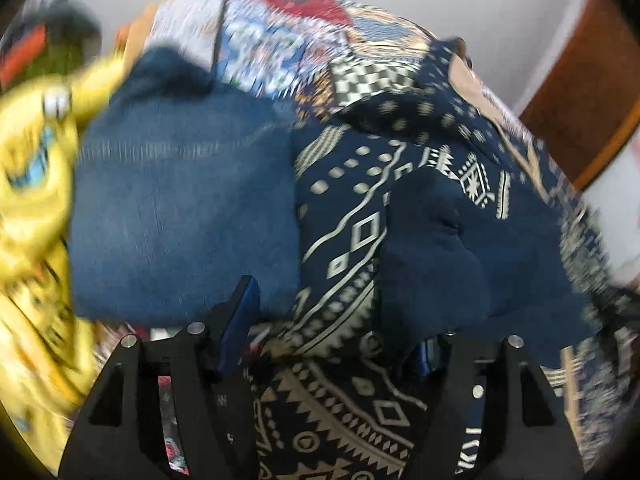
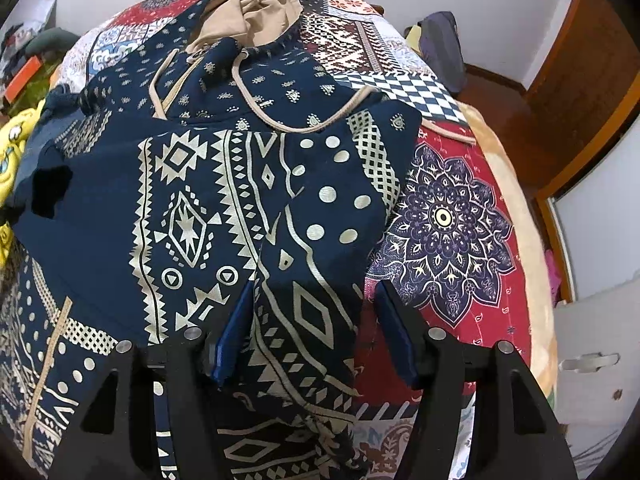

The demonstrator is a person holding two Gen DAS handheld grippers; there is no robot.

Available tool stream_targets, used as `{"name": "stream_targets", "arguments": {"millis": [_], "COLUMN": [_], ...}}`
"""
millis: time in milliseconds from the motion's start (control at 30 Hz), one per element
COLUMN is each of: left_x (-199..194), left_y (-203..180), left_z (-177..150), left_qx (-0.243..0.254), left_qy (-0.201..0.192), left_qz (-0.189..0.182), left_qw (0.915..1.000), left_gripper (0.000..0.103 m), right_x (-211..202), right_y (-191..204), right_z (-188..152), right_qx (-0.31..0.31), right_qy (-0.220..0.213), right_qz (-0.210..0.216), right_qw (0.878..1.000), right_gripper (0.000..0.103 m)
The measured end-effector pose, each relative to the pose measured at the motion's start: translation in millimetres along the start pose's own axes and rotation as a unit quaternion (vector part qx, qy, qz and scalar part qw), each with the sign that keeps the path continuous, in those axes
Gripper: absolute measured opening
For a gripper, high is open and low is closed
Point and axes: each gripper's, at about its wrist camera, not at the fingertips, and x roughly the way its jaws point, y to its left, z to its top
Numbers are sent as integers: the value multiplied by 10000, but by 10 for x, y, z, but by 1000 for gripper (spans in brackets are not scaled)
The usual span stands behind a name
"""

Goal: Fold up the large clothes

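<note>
Straddling the patterned hoodie [image 2: 224, 200], both tools [image 2: 312, 332] seemingly gape.

A navy hoodie [image 2: 224, 200] with cream geometric print and tan hood lining is being shown; the bedspread [image 2: 448, 224] is being seen in red, white and blue patchwork.

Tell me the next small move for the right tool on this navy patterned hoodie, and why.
Probably shut the right tool on the fabric between its fingers. It looks open, with a fold of the navy hoodie lying between them, while the left tool also has hoodie cloth across it. The left view is blurred, so its grip is unclear.
</note>
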Motion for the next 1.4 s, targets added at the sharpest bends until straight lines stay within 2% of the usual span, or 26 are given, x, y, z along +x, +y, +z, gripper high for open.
{"name": "stream_targets", "arguments": {"millis": [67, 133, 300, 500, 633, 700, 800, 867, 900, 1033, 1200, 1400], "left_x": [1, -4, -80, -149, -349, -448, -585, -652, -679, -779, -863, -873], "left_y": [194, 291, 260, 334, 450, 482, 480, 413, 363, 185, -108, -543], "left_z": [-30, -56, -89, -122, -131, -125, -111, -112, -109, -113, -7, 295], "left_qx": [-478, -705, -635, -896, -1142, -1125, -815, -433, -151, 574, 1244, 1507], "left_qy": [71, 125, 114, 149, -33, -101, -187, -190, -185, -207, -310, -441], "left_qz": [-334, -504, -415, -553, -853, -739, -372, 300, 622, 1091, 1306, 953], "left_qw": [9983, 9962, 9970, 9943, 9898, 9908, 9958, 9984, 9978, 9922, 9831, 9830], "left_gripper": [67, 67, 67, 66, 66, 66, 66, 66, 66, 66, 67, 67], "right_x": [-2, 5, 25, 39, 50, 55, 58, 54, 52, 12, -138, -509], "right_y": [-14, -23, 32, 10, 1, -1, -3, -3, -6, -65, -178, -177], "right_z": [-7, -11, -16, -15, 2, 6, 8, 1, -1, 2, 1, 173], "right_qx": [56, 54, 44, 86, 81, 80, 100, 102, 109, 190, 265, -43], "right_qy": [0, -7, -12, -3, 36, 45, 41, 32, 33, 32, -42, -510], "right_qz": [54, 44, -21, 3, 21, 25, 32, 27, 34, 47, 160, -229], "right_qw": [10000, 10000, 10000, 10000, 10000, 10000, 9999, 9999, 9999, 9998, 9995, 9984], "right_gripper": [58, 58, 59, 59, 60, 60, 60, 60, 60, 61, 61, 62]}}
